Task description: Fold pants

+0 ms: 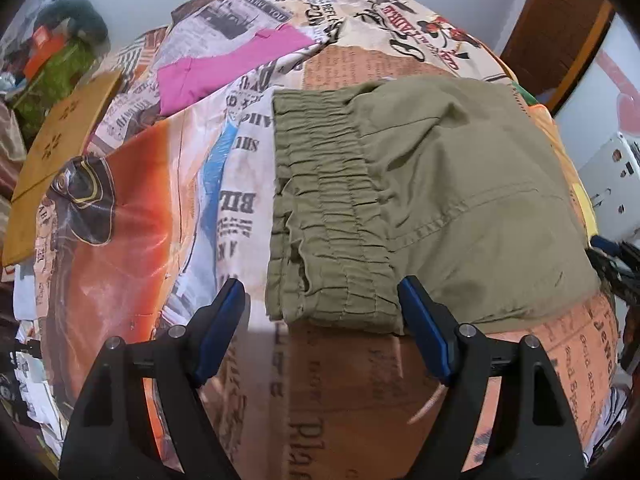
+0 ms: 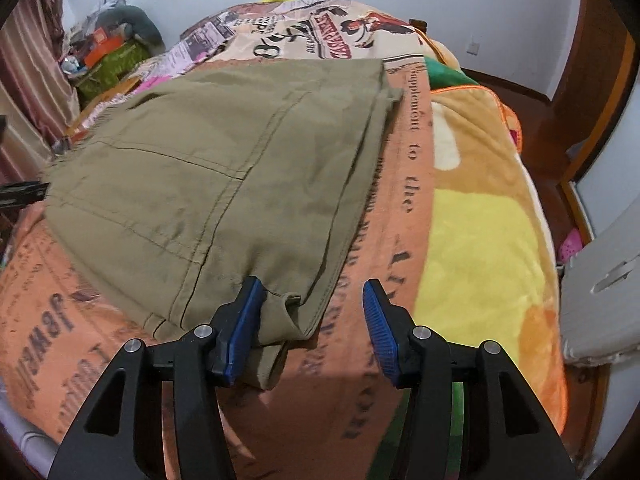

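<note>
We judge the fold nearly done: the olive pants (image 1: 432,200) lie as a compact stack on the newsprint bedsheet (image 1: 160,220) just ahead of the left gripper (image 1: 320,328) and right gripper (image 2: 312,324), both spread apart and holding nothing, so only tidying seems left.

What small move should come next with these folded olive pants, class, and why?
Probably draw both grippers back. The folded olive-green cotton pants lie flat on the newspaper-print bedspread, and the left gripper and right gripper are open, holding nothing.
</note>
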Demonstrator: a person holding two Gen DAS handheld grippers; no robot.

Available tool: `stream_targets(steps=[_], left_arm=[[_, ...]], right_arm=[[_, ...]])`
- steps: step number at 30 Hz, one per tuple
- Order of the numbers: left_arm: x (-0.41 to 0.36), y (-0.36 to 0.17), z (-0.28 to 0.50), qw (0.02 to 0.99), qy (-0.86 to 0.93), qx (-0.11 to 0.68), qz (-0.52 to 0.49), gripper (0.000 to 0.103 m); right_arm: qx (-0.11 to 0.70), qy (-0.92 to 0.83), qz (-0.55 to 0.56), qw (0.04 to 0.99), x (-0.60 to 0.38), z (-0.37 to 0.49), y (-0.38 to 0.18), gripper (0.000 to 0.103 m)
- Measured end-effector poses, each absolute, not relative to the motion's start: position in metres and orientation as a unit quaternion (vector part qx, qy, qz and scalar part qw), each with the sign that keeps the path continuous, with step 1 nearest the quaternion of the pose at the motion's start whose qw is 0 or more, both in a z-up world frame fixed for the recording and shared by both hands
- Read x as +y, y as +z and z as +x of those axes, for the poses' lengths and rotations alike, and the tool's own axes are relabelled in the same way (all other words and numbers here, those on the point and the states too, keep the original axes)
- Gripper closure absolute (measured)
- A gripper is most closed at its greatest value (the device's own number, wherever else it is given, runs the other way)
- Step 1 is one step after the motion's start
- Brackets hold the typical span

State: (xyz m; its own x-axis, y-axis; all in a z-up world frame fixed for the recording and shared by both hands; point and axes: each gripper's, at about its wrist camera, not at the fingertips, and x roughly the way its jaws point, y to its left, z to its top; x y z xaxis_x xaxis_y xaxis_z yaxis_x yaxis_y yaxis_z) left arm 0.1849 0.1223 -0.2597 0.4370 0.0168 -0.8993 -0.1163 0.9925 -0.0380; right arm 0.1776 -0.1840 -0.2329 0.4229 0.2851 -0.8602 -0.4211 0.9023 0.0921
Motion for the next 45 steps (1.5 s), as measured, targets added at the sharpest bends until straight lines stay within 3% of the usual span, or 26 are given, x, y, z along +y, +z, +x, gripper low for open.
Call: stream_targets(steps=[12, 21, 32, 45], left_arm=[[0.113, -0.234, 0.174, 0.857, 0.028, 0.514, -0.033, 0.024], [0.087, -0.19, 0.186, 0.887, -0.004, 0.461, -0.014, 0.024], [0.026, -0.252, 0.205, 0.858, -0.057, 0.51, 0.023, 0.023], [0.038, -0.243, 0.191, 0.862, -0.068, 0.502, 0.007, 0.024]], right_arm=[[0.48, 0.177, -0.125, 0.85, -0.184, 0.185, -0.216, 0.056], [0.447, 0.273, -0.023, 0.852, -0.15, 0.173, -0.17, 0.054], [0.489, 0.321, -0.028, 0.811, -0.098, 0.169, -0.216, 0.053], [0.491, 0.311, -0.014, 0.814, -0.125, 0.16, -0.217, 0.055]])
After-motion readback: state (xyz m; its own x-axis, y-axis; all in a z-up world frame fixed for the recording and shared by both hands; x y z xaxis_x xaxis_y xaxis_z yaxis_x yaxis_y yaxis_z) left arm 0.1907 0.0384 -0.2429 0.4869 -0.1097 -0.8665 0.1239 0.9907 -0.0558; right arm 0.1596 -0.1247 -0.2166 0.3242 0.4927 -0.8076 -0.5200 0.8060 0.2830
